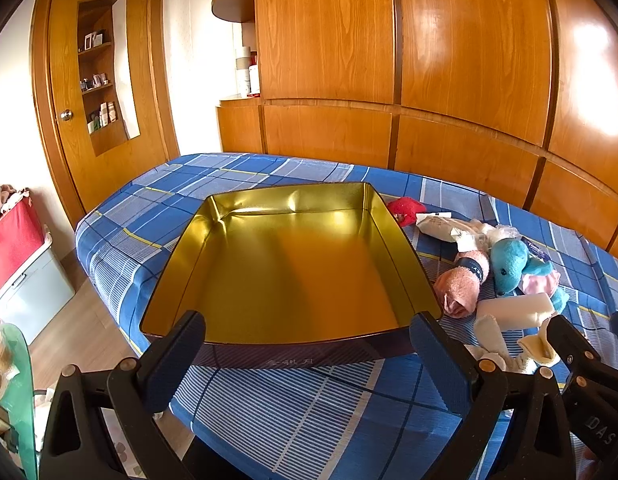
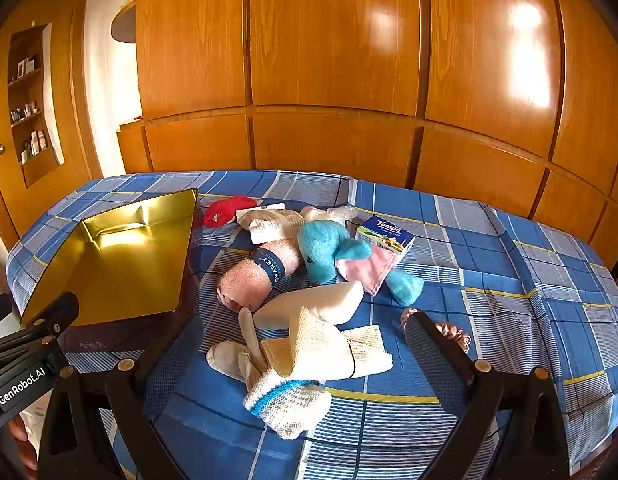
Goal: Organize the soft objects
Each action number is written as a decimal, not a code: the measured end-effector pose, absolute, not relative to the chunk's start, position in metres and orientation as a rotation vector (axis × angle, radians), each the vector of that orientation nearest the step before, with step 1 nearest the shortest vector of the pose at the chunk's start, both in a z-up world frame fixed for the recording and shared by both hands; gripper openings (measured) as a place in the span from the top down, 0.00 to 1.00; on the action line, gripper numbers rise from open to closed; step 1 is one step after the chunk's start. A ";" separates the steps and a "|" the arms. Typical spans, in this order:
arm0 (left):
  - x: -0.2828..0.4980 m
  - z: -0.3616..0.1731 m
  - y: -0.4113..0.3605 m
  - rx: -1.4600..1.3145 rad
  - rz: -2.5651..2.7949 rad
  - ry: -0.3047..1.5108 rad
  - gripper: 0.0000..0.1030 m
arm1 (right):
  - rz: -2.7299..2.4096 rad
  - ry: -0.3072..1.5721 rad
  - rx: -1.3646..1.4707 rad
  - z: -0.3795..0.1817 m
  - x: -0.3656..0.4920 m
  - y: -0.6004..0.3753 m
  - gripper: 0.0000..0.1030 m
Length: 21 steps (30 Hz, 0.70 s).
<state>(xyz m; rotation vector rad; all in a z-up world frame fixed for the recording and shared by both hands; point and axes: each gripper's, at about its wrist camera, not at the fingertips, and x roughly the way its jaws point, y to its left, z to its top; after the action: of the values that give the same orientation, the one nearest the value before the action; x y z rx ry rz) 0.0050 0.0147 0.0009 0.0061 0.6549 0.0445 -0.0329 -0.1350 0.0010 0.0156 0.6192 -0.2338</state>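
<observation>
On the blue checked bed (image 2: 489, 248) by the wooden wardrobe wall (image 2: 333, 40), I am looking at soft toys.
My left gripper (image 1: 309, 354) and right gripper (image 2: 301, 354) are both hanging wide apart, gripping nothing; the gold tin (image 1: 293, 272) is sitting near the bed's front edge, soft pile (image 2: 309, 280) just beside it, bare cover lying to the right.

The bedcover (image 2: 449, 248) was a blue plaid crossed by white stripes and thin yellow lines, and the tin (image 1: 293, 264) on it shone gold inside with a dark purple outer wall. Beside it lay a turquoise plush toy (image 2: 329, 248), a pink rolled towel (image 2: 257, 276) with a navy band, a red cloth (image 2: 227, 209) and cream socks (image 2: 309, 344).
</observation>
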 end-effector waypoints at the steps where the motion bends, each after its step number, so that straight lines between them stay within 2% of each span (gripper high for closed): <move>1: 0.005 0.001 0.015 0.007 0.045 0.655 0.00 | -0.234 0.619 0.016 0.001 -0.033 -0.135 0.00; 21: 0.010 -0.001 0.003 0.039 0.007 0.655 0.00 | -0.246 0.617 0.049 0.003 -0.027 -0.153 0.00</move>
<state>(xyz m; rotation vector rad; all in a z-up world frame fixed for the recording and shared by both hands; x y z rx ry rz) 0.0104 0.0031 -0.0015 0.0387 0.6551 0.0066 -0.0268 -0.1527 0.0029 0.0487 0.6173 -0.2465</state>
